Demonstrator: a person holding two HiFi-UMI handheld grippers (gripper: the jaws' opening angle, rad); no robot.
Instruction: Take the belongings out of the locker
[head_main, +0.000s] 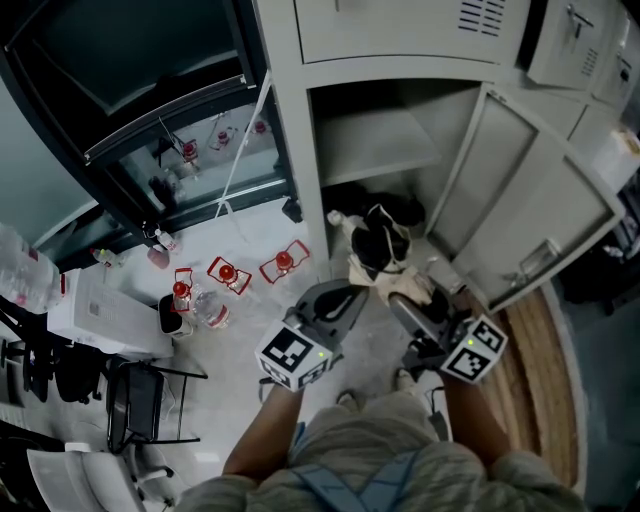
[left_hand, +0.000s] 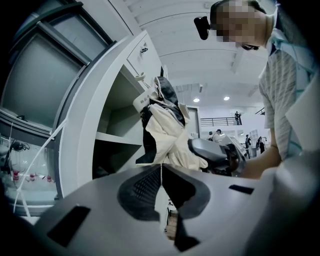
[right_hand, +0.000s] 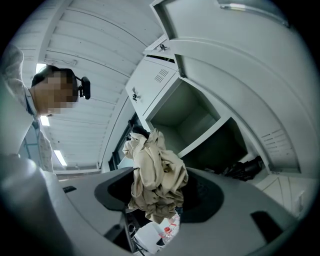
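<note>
The step in hand is the taking out of one item. The right gripper (head_main: 398, 287) is clenched on a crumpled cream-and-black fabric bundle (head_main: 380, 245), and its own view shows the cream cloth (right_hand: 157, 180) pressed between the two jaws and hanging out above and below them. The bundle is just outside the open front of the grey metal locker (head_main: 300, 150), at the height of its lower compartment, so I judge that it is already free of the locker but not yet put down anywhere.

The left gripper (head_main: 350, 292) is beside the right one, also in front of the locker. Its jaws are closed together with nothing between them (left_hand: 161, 175).

Inside the locker, under the shelf (head_main: 375, 150), some black belongings (head_main: 405, 212) lie on the bottom; I cannot tell what they are. The locker door (head_main: 520, 200) stands open to the right of the opening.

The next move probably calls for carrying the bundle away from the locker and setting it down somewhere. After this, or at the same time, the left gripper must open its jaws and reach low into the locker for the black belongings, keeping clear of the shelf edge.
</note>
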